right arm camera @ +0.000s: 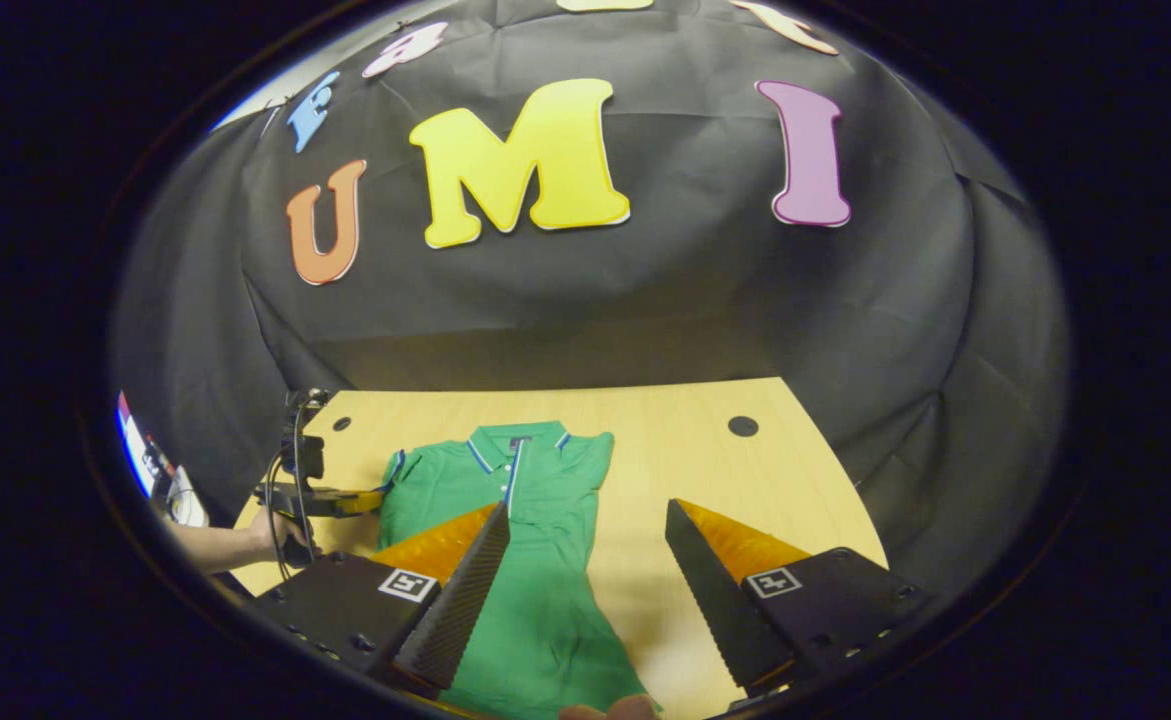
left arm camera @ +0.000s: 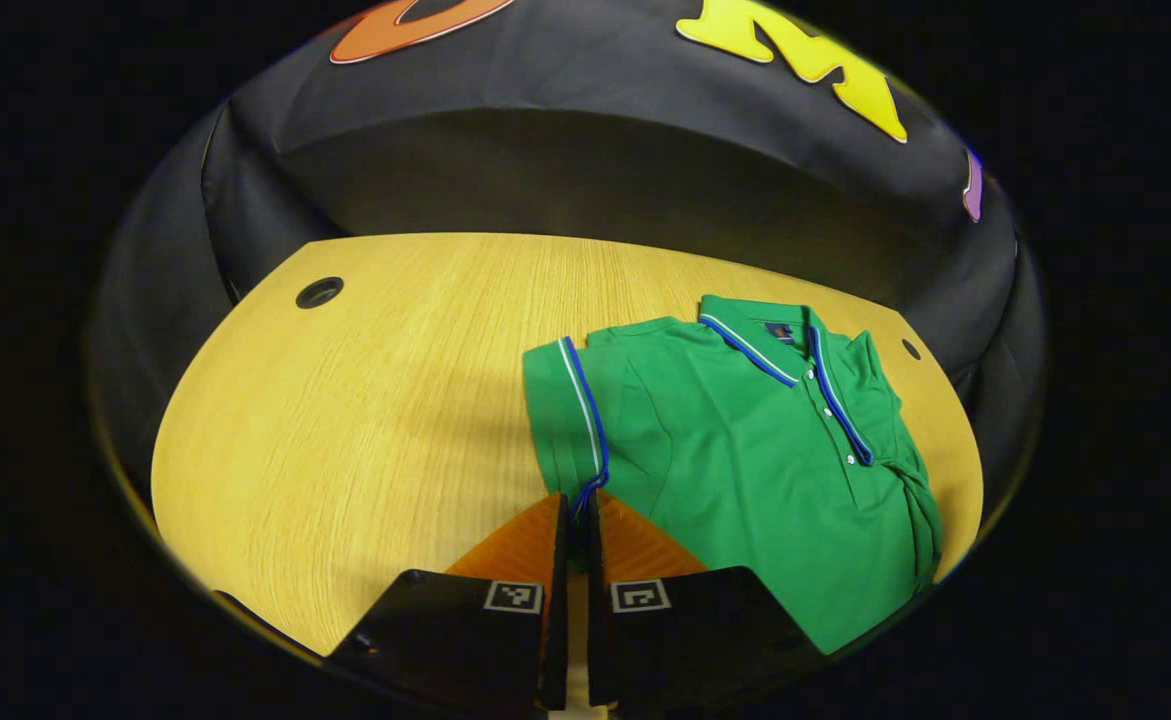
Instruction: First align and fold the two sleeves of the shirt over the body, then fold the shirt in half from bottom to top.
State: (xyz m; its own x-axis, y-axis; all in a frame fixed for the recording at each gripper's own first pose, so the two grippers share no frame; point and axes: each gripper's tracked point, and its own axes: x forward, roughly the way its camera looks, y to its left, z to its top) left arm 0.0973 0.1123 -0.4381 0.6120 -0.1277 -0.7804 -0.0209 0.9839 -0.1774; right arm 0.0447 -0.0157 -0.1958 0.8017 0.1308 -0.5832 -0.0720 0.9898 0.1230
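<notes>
One green polo shirt (left arm camera: 745, 450) is laid face up on the wooden table (left arm camera: 345, 420), its collar toward the booth's back wall. In the left gripper view the shirt is seen on the right half of the table; one sleeve (left arm camera: 565, 420), trimmed with blue and white stripes along its cuff, is spread out at the shirt's left side, while the other side of the shirt is bunched in a fold along the body's edge. Three white buttons can be counted on the placket (left arm camera: 840, 415).

The left gripper (left arm camera: 577, 505) is clenched on the cuff of that sleeve, the blue trim being pinched between its two fingers, which are pressed nearly together. In the right gripper view this same gripper (right arm camera: 370, 500) is seen at the shirt's (right arm camera: 535, 560) sleeve, held by one hand (right arm camera: 275, 535).

The right gripper (right arm camera: 587, 520) is held released, its two fingers spread wide apart above the shirt's lower body and the bare table (right arm camera: 745, 480); nothing is gripped between them.

Two round holes (left arm camera: 319, 292) are counted in the tabletop, one near each far corner.
</notes>
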